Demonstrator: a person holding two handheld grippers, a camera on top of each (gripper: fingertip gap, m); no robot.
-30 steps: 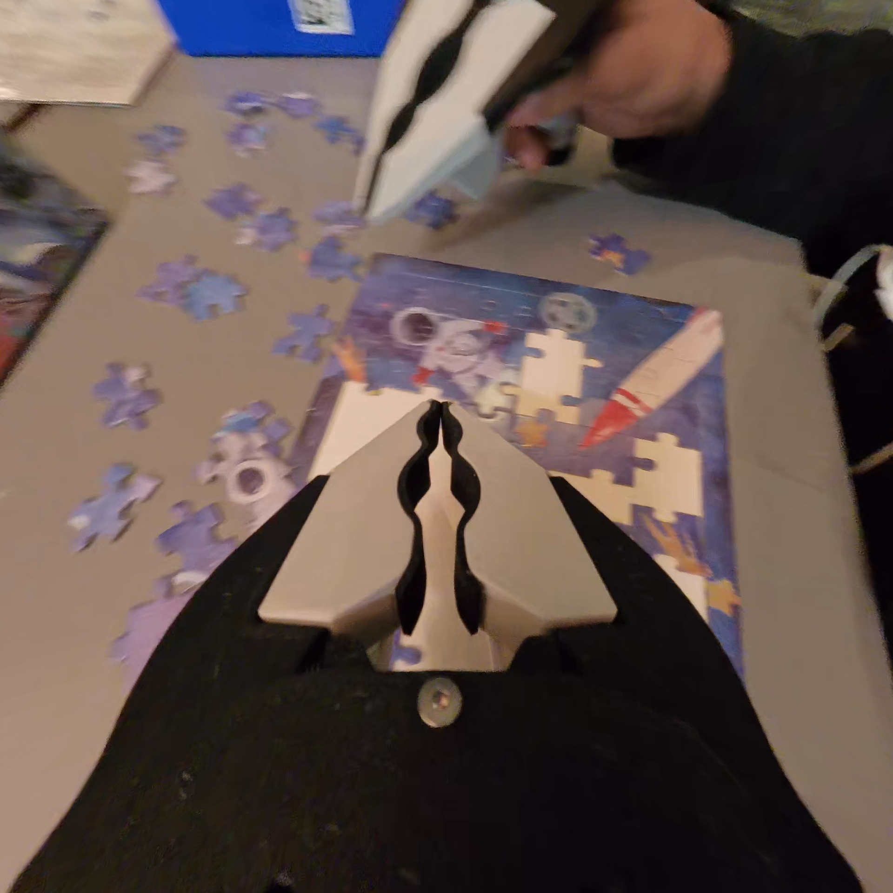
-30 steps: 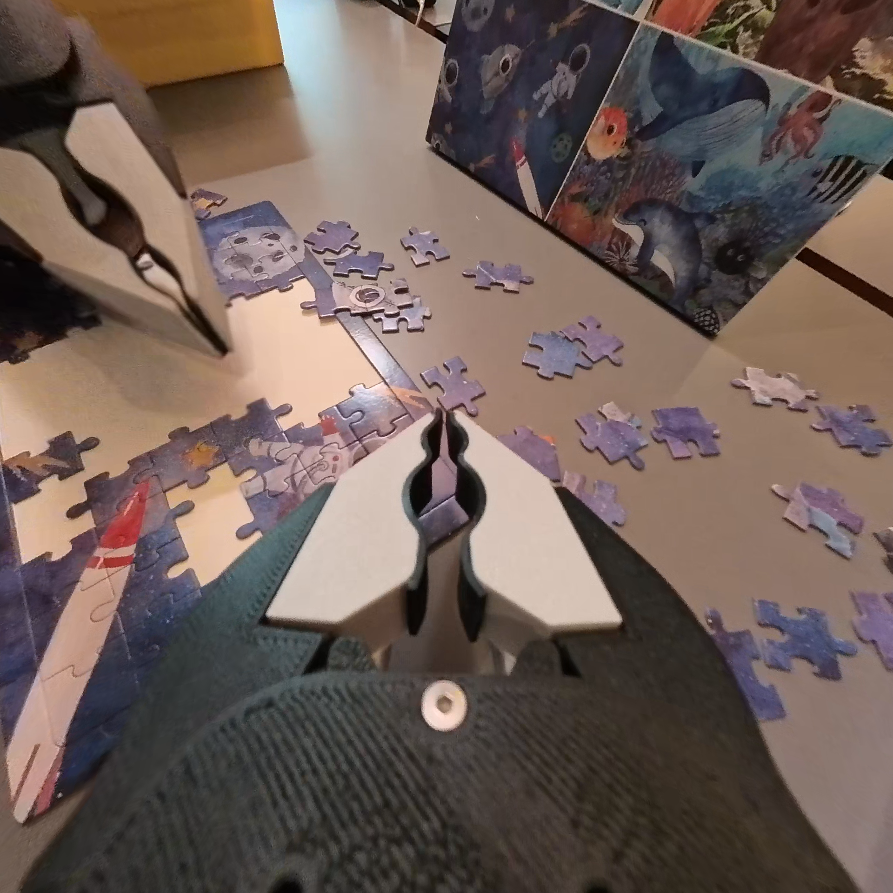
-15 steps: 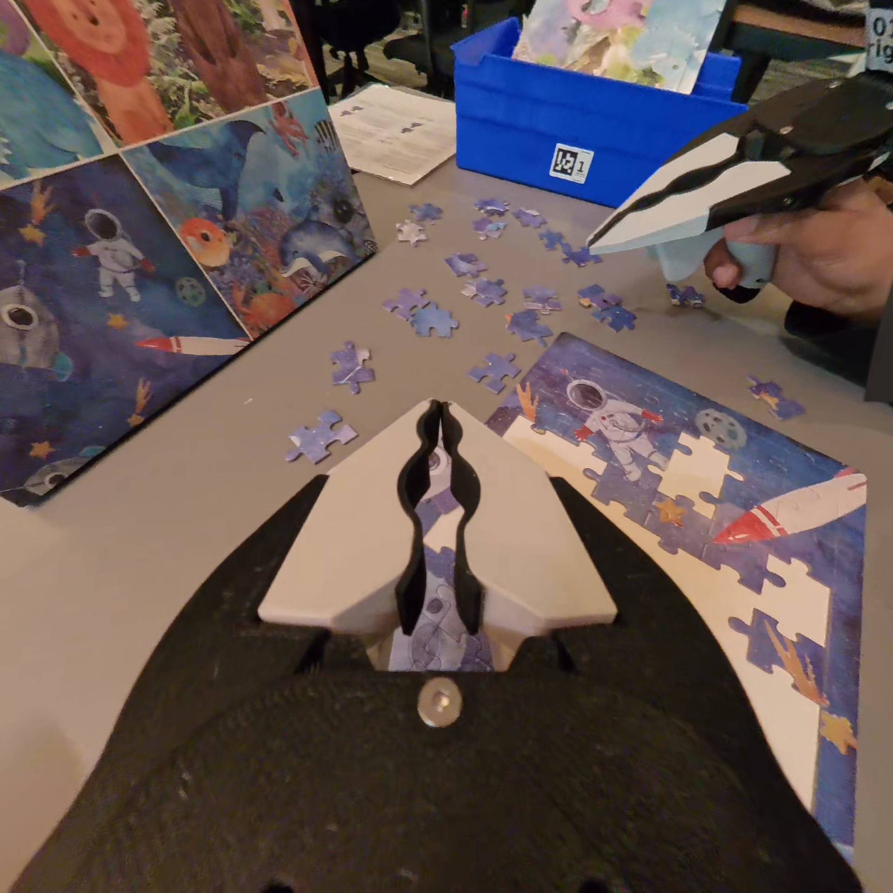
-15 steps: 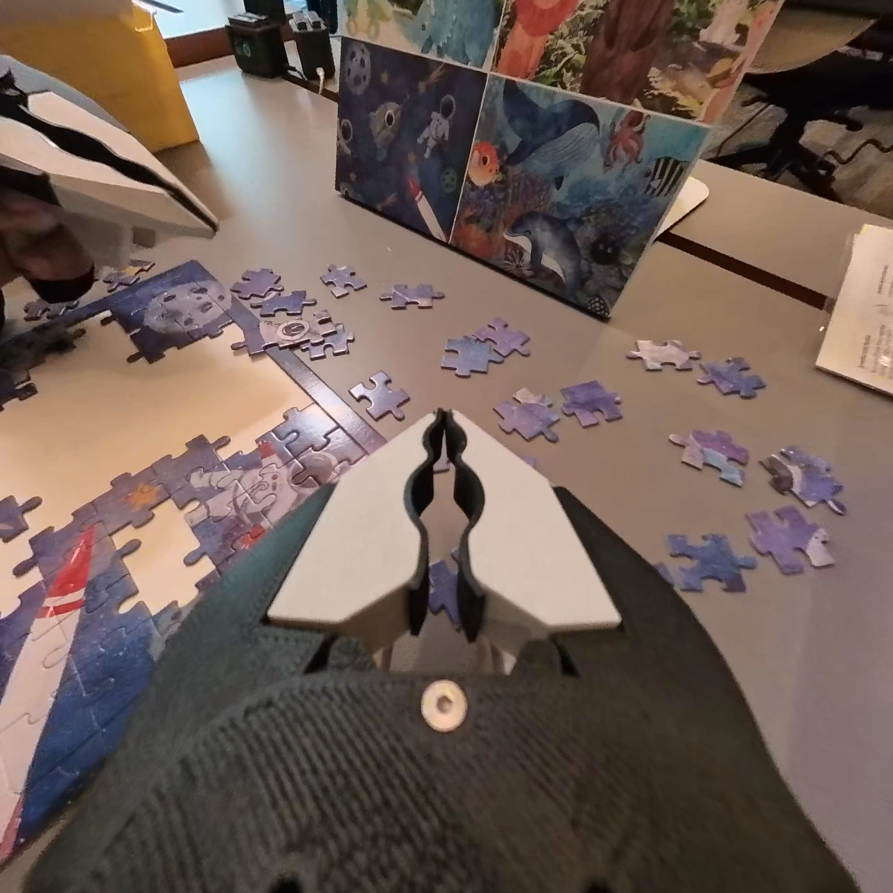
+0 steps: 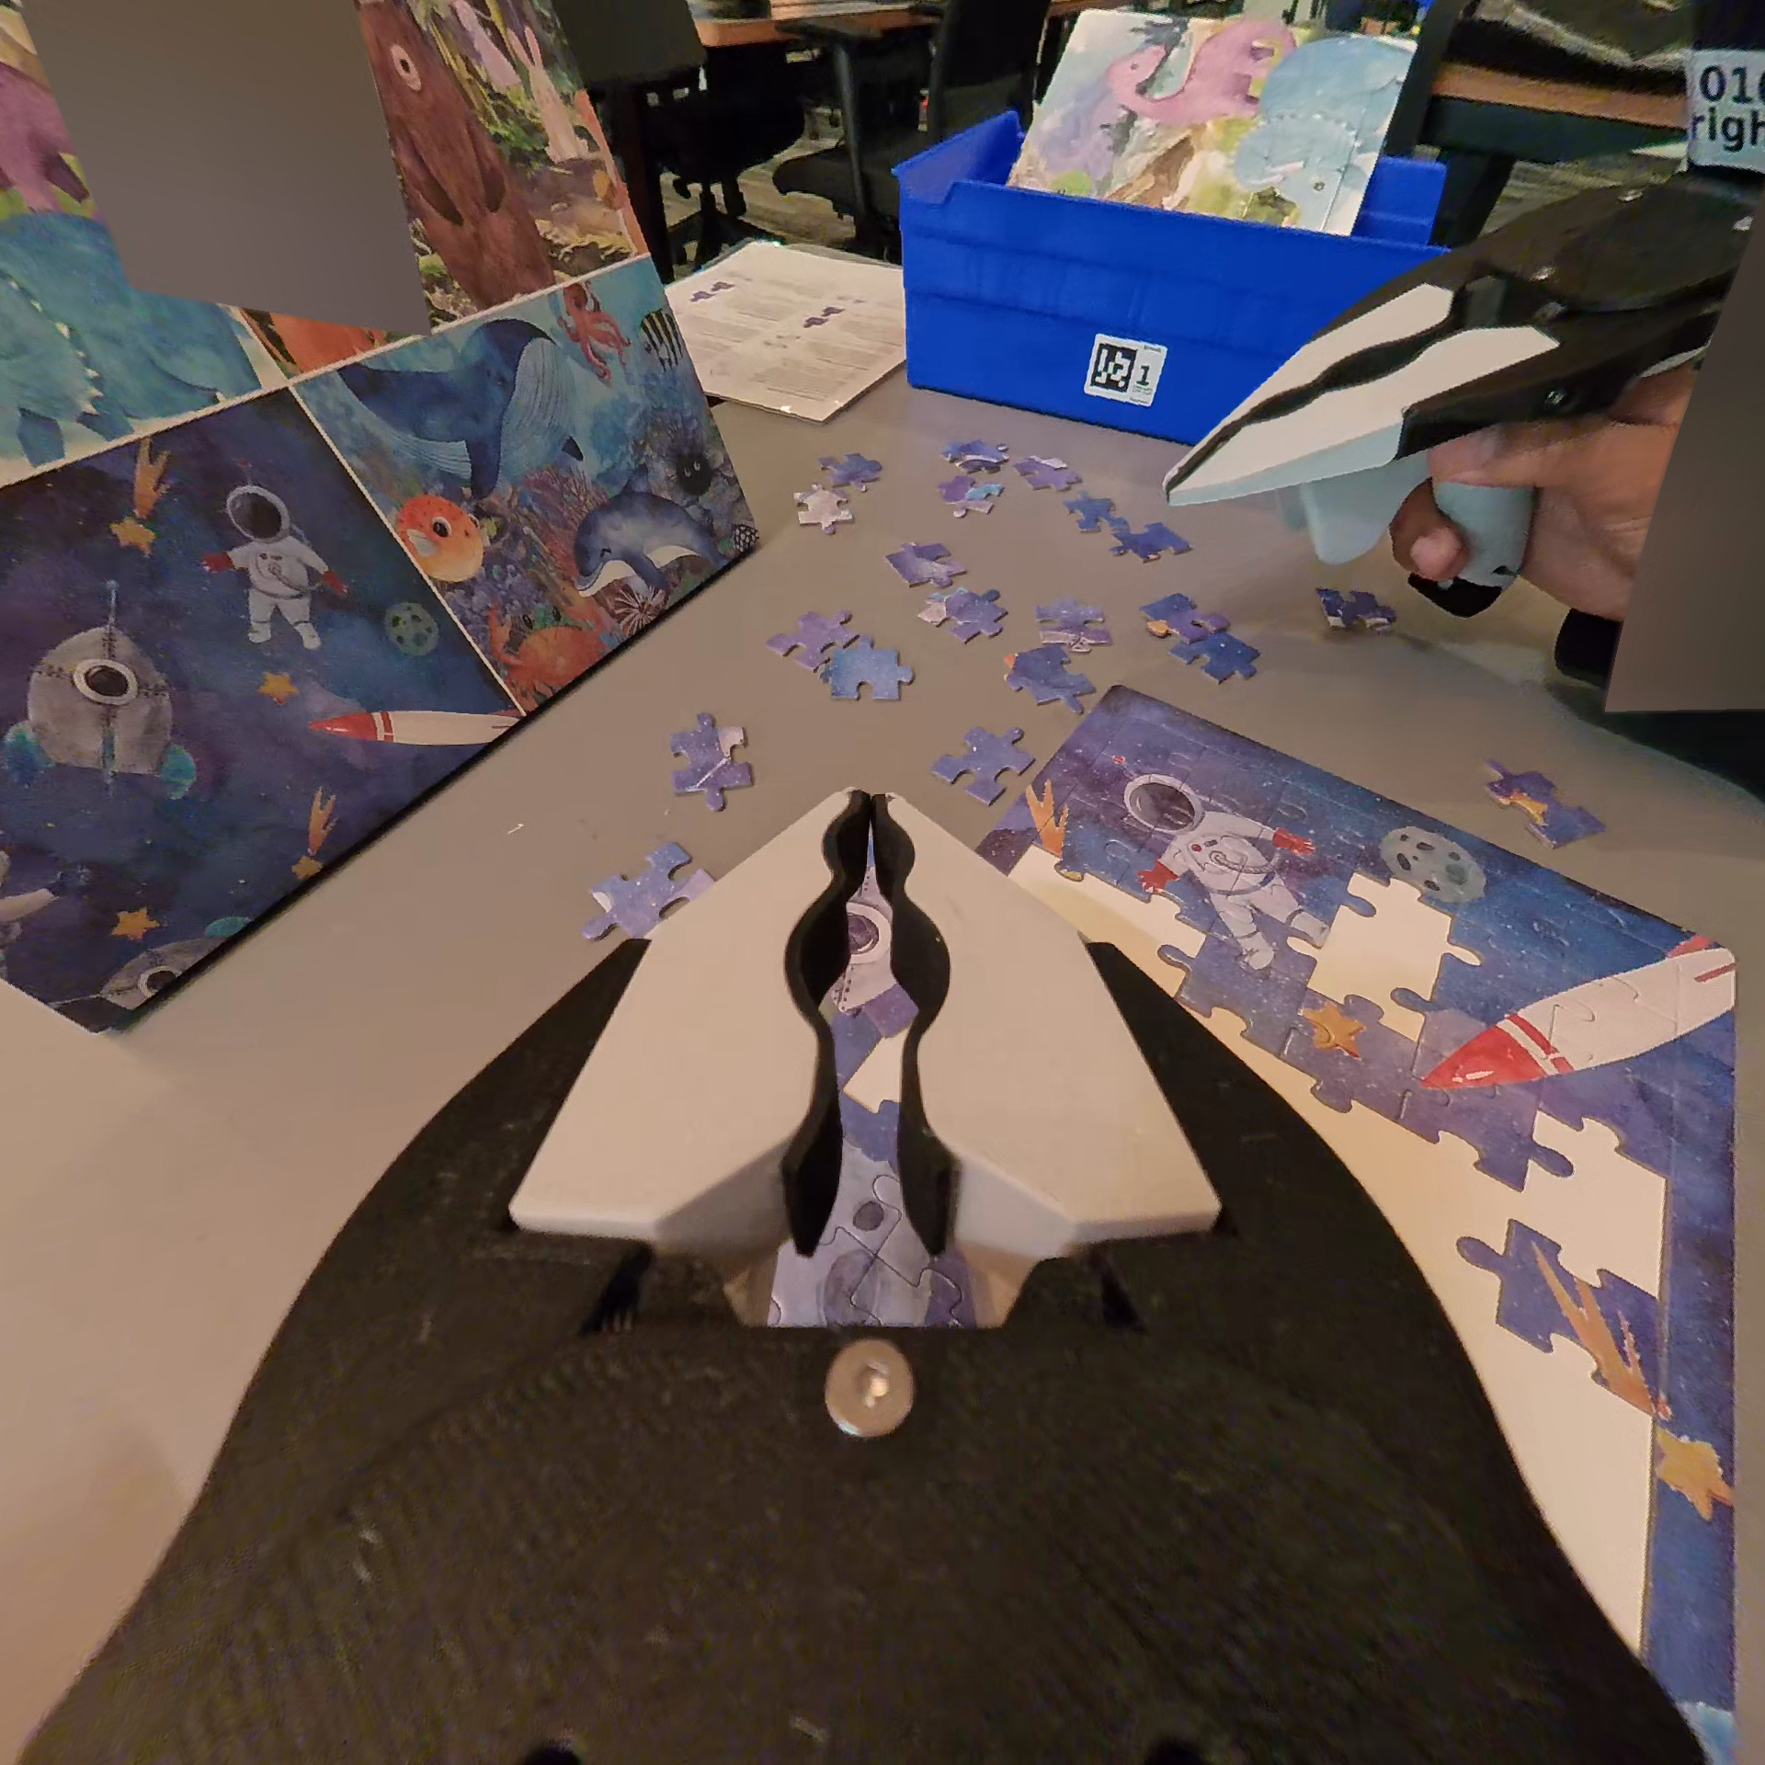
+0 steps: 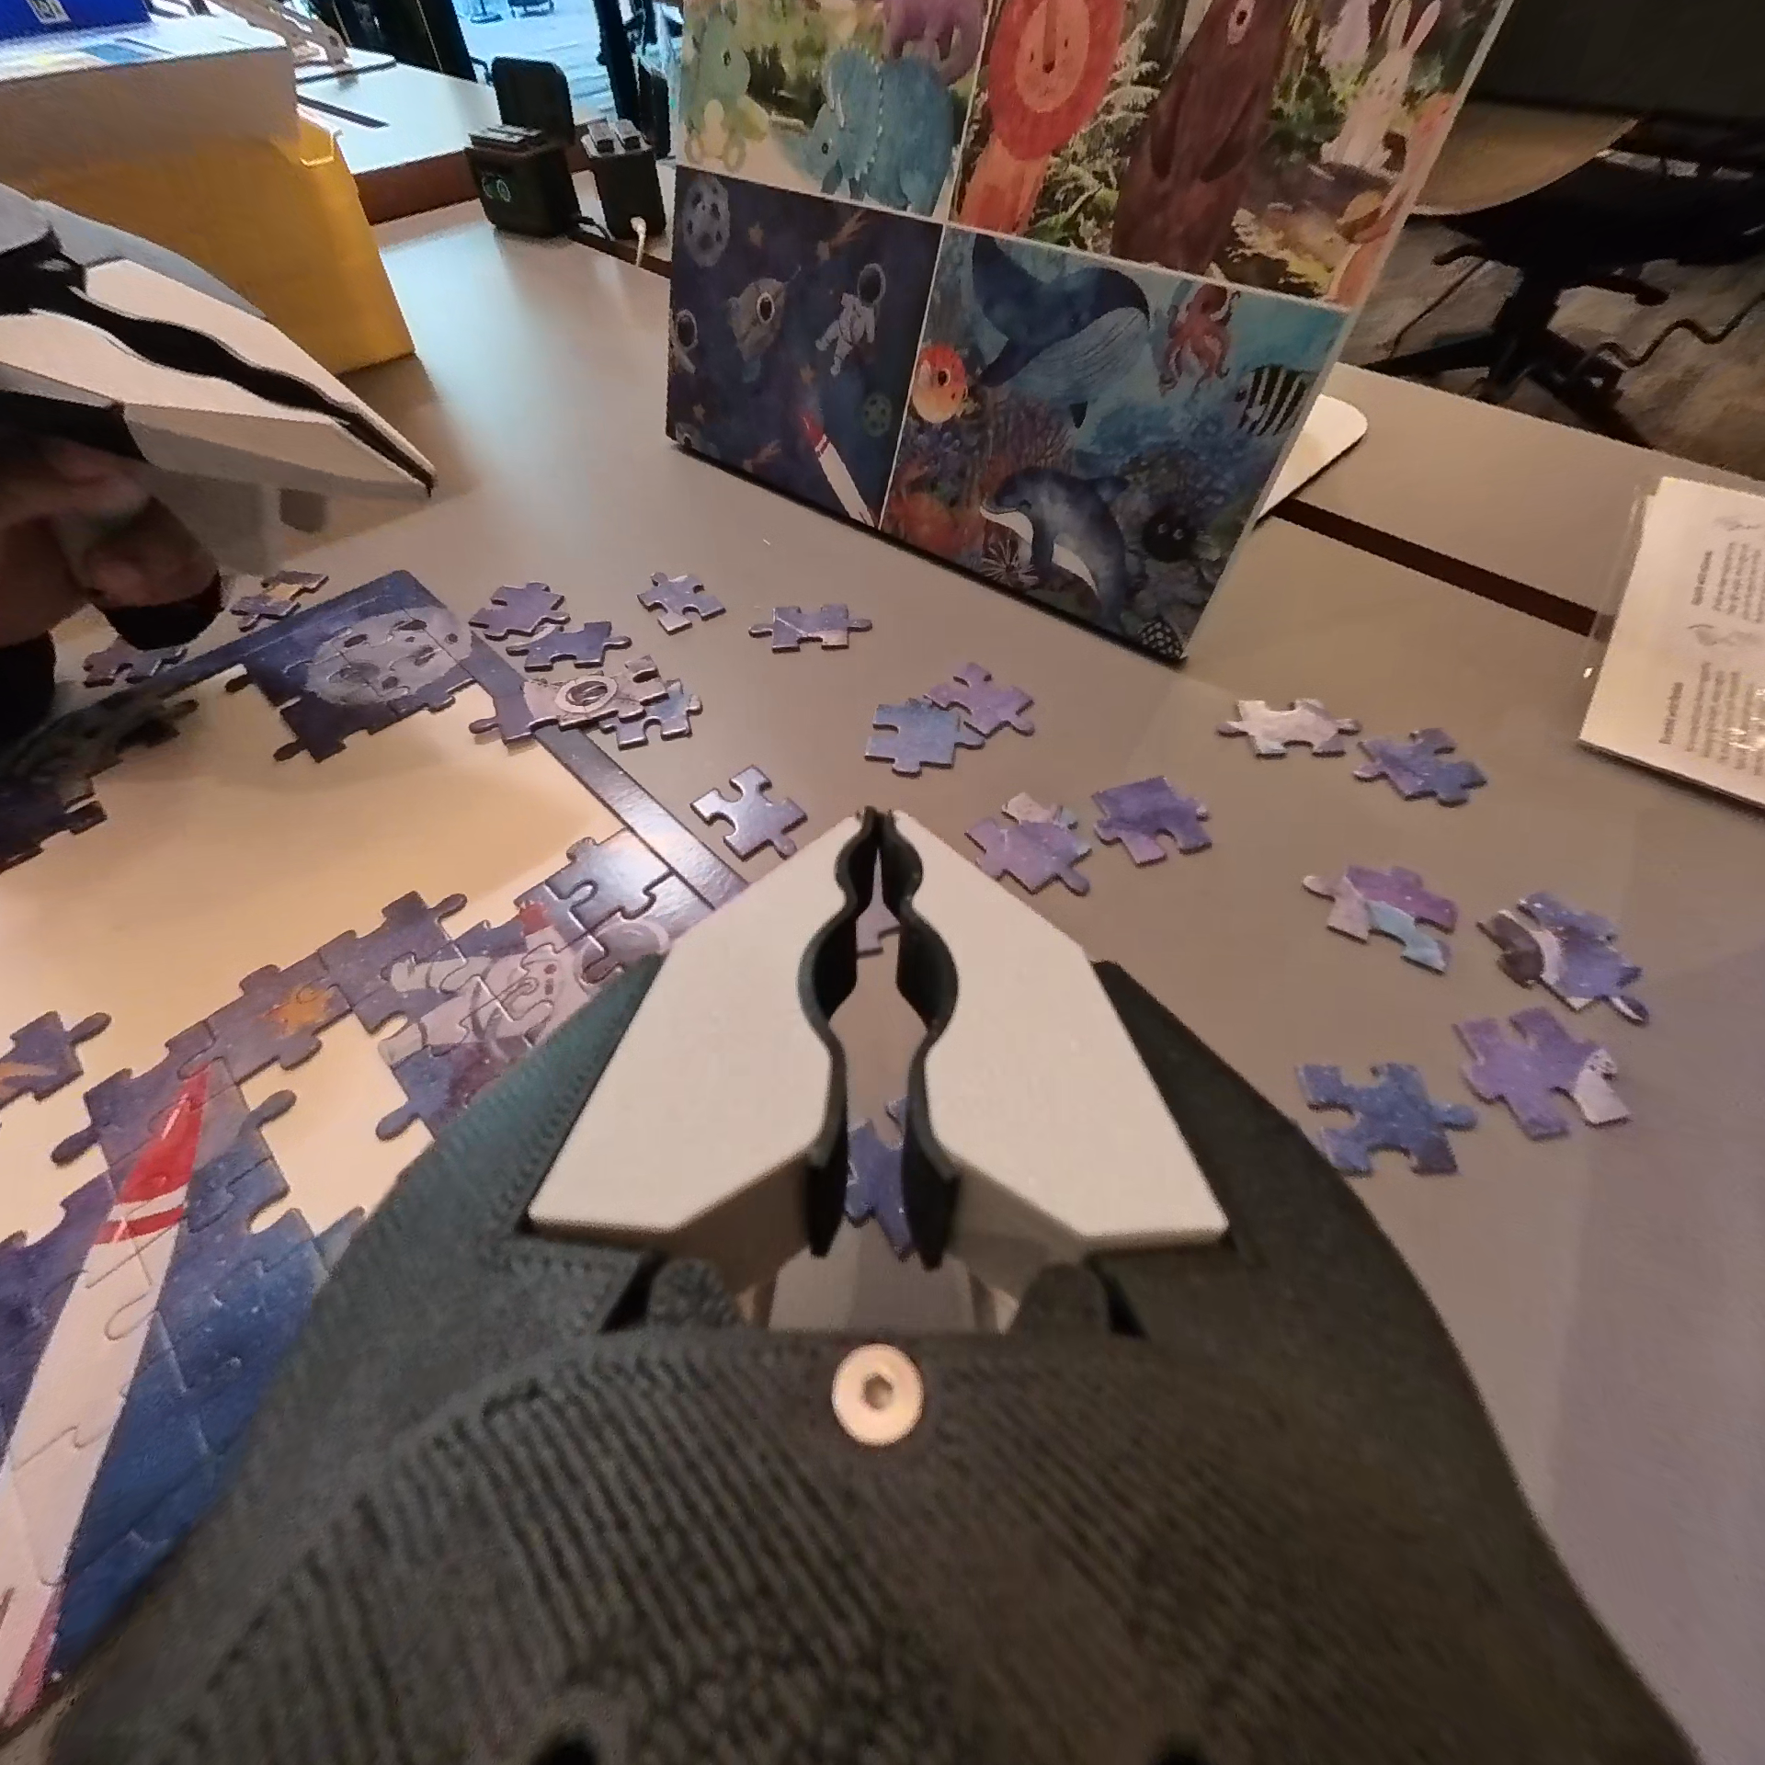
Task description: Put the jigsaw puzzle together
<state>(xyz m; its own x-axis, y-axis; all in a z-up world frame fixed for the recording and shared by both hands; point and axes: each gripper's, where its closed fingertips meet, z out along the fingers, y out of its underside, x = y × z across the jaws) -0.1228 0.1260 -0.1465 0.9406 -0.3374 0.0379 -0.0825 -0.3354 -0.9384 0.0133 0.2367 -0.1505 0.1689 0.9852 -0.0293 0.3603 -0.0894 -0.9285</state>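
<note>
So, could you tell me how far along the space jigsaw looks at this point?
Partly done. The astronaut and rocket are pieced into the puzzle board, with bare cream gaps left. Both the left claw and right claw are shut and hold nothing. Many loose pieces remain on the table.

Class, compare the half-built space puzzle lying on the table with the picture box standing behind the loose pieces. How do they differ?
The space puzzle lies flat; the picture box stands tilted. The puzzle has bare cream gaps; the box's pictures are whole. The puzzle shows one scene; the box shows several. Both show an astronaut and a rocket.
</note>
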